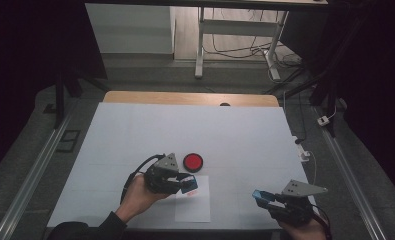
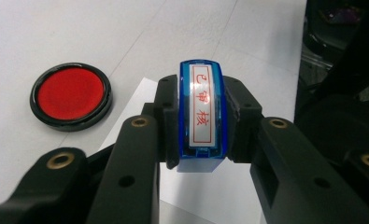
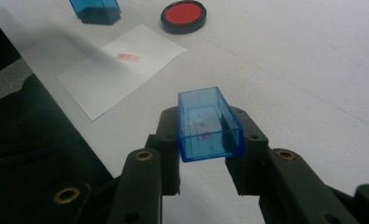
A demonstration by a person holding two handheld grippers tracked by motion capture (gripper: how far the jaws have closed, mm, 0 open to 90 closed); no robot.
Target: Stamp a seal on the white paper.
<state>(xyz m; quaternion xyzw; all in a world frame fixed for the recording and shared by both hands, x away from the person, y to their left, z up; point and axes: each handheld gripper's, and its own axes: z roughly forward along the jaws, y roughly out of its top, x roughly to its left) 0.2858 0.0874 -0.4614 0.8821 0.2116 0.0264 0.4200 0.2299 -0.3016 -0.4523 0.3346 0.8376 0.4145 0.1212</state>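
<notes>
My left tongs (image 2: 202, 140) grip the stamp (image 2: 202, 112) above the marked paper (image 3: 119, 70), my right tongs (image 3: 205, 158) grip its cap (image 3: 209, 125); recapping is next.

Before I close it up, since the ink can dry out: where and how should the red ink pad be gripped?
Grip the ink pad by its black rim, jaws on opposite sides, coming straight down. It lies flat and low on the table, and the red centre is wet ink. Both grippers are occupied: left holds the stamp, right its cap.
</notes>
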